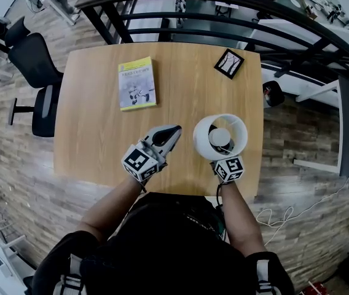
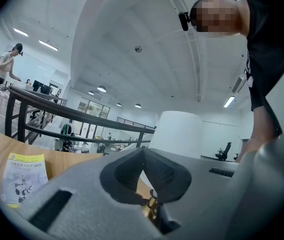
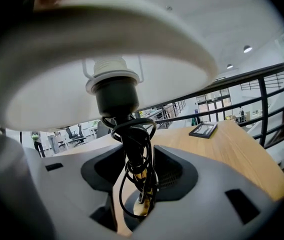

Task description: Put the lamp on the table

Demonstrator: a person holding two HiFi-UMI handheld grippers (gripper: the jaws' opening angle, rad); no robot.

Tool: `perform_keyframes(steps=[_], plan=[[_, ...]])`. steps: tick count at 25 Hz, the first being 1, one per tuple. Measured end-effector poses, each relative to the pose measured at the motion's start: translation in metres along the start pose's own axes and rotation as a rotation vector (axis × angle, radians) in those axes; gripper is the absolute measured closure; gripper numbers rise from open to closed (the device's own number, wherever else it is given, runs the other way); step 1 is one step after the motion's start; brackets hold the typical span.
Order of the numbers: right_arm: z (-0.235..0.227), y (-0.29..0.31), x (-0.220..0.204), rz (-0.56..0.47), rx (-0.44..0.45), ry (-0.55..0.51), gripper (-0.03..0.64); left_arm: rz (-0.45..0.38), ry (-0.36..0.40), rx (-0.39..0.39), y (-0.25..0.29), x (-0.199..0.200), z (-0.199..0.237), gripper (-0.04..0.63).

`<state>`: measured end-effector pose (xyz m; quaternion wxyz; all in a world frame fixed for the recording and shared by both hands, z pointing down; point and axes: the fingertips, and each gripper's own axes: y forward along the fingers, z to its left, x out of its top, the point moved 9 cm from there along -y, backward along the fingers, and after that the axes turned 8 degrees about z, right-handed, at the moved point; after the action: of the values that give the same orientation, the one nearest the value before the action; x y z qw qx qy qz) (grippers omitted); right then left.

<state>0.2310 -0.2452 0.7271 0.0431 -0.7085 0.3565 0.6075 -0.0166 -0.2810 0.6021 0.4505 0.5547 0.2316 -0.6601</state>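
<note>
A lamp with a round white shade (image 1: 220, 137) stands on the wooden table (image 1: 101, 146) near its front edge. Its dark stem (image 3: 132, 149), wrapped in black cord, rises from the base to the bulb socket under the shade (image 3: 82, 59). My right gripper (image 3: 136, 156) reaches around the stem from the near side; its pads (image 3: 169, 171) stand slightly off the cord, so it is open. In the head view the shade hides the tips of the right gripper (image 1: 227, 161). My left gripper (image 1: 173, 131) rests shut and empty just left of the lamp, whose shade (image 2: 179, 134) shows beyond the left gripper (image 2: 143, 154).
A yellow book (image 1: 137, 83) lies at the table's back left, and a small black picture frame (image 1: 228, 63) at the back right. A dark railing (image 1: 223, 5) runs behind the table. An office chair (image 1: 36, 72) stands to the left.
</note>
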Motion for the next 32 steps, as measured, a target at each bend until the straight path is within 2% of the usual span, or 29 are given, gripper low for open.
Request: perform_keyframes(steps=[14, 21, 27, 32], plan=[[0.013, -0.027, -0.009, -0.013, -0.112, -0.006, 0.442, -0.003, 0.025, -0.029, -0.015, -0.003, -0.015, 0.588], [0.03, -0.047, -0.014, -0.005, -0.208, -0.01, 0.447, -0.008, 0.055, -0.054, -0.029, -0.003, -0.03, 0.588], [0.048, -0.063, -0.019, 0.012, -0.247, -0.017, 0.564, -0.006, 0.067, -0.076, -0.05, -0.007, -0.044, 0.588], [0.069, -0.078, -0.015, 0.01, -0.264, -0.04, 0.597, -0.022, 0.079, -0.091, -0.07, -0.004, -0.055, 0.588]])
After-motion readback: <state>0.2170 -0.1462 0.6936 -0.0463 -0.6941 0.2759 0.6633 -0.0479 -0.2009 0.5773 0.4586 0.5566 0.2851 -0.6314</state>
